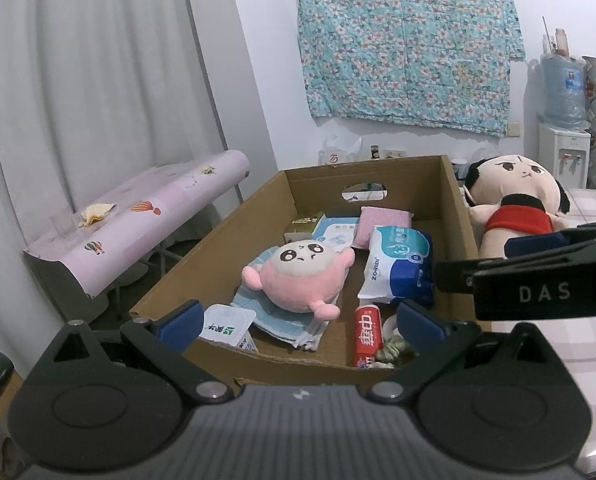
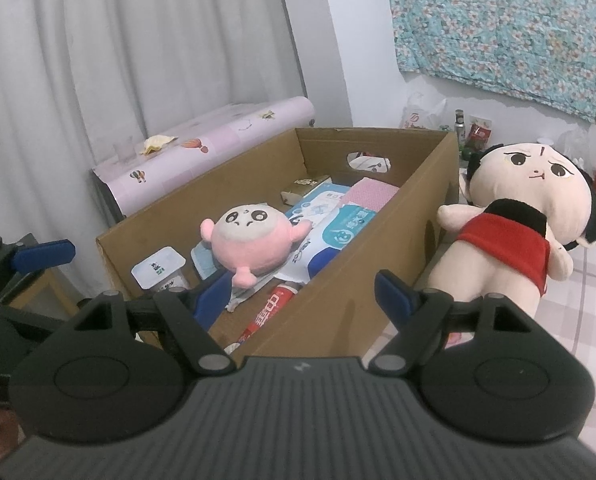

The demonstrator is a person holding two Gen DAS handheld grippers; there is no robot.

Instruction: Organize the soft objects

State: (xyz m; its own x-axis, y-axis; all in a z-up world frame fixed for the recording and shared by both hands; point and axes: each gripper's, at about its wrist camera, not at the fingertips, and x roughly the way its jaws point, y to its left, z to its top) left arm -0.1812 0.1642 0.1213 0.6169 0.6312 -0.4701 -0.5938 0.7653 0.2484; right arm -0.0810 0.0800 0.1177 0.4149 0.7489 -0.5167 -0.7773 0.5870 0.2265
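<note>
Home room — curtain, water dispenser

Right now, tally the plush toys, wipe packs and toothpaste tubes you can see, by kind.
Plush toys: 2 - pink plush in the cardboard box, big doll outside it.
Wipe packs: 2 - blue-and-white pack, small white pack.
Toothpaste tubes: 1 - red tube.
Total: 5

Brown cardboard box, pink round plush with a cream face inside, red toothpaste tube at five o'clock of it. Big doll wears red, black hair. Teal floral cloth overhead.
</note>
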